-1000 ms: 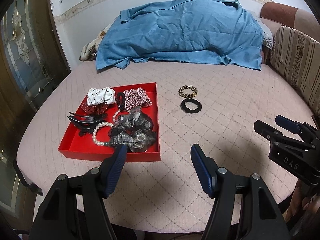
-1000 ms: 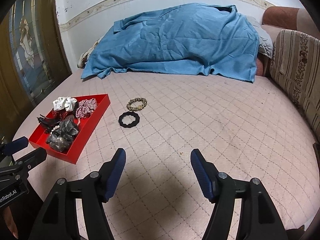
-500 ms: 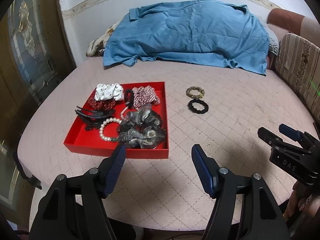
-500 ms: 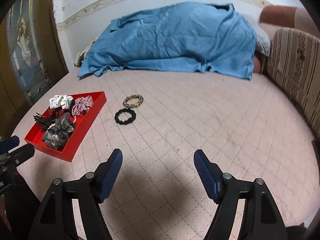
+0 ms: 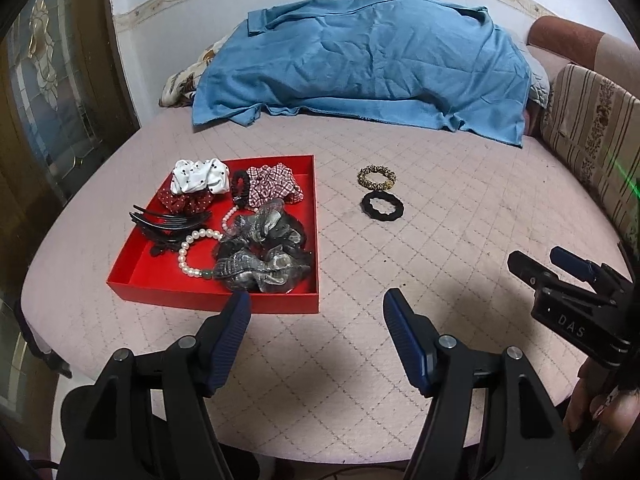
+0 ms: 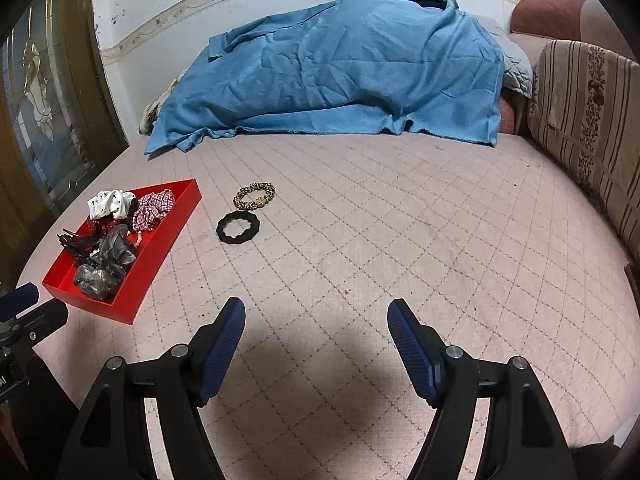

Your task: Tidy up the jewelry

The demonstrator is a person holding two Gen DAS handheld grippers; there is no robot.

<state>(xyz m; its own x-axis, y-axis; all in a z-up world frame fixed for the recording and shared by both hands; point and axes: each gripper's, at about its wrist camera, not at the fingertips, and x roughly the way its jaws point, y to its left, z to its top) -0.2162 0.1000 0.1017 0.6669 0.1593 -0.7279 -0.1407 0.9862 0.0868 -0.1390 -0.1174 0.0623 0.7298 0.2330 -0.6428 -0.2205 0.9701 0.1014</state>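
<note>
Right gripper (image 6: 316,316) hovers low over the pink quilted surface (image 6: 400,240), jaws spread wide and just widened a bit more, nothing between them. Left gripper (image 5: 316,308) also gapes, a little less wide, empty too, its left finger tip overlapping the near wall of the red tray (image 5: 316,200) in its own view.

Key relation: two loose pieces lie outside the tray, ahead and left of the right gripper, well apart from its tips. Black scrunchie (image 6: 238,228) is the nearer one; leopard-print scrunchie (image 6: 255,197) sits just beyond it, almost touching. Both are flat rings, no real long axis, so approach angle matters little. From the left gripper they lie ahead and slightly right, black one (image 5: 382,206) nearer, leopard one (image 5: 377,177) behind. Neither gripper looks clearly closer; the right has bare cloth all the way, likely the one to reach.

Tray lies far left of the right gripper, immediately ahead-left of the left one. Already inside: grey-black sheer scrunchie (image 5: 264,252) at the near right, pearl bracelet (image 5: 192,252), black hair clip (image 5: 168,224), white dotted scrunchie (image 5: 200,176), red dotted scrunchie (image 5: 184,200), plaid scrunchie (image 5: 272,186), small black scrunchie (image 5: 240,188). Free floor shows mainly at the near left corner.

Nothing blocks the path. Beyond, blue cloth (image 6: 328,72) heaped at the back wall; striped cushion (image 6: 588,120) far right. Risk guess: pinching both rings together.
</note>
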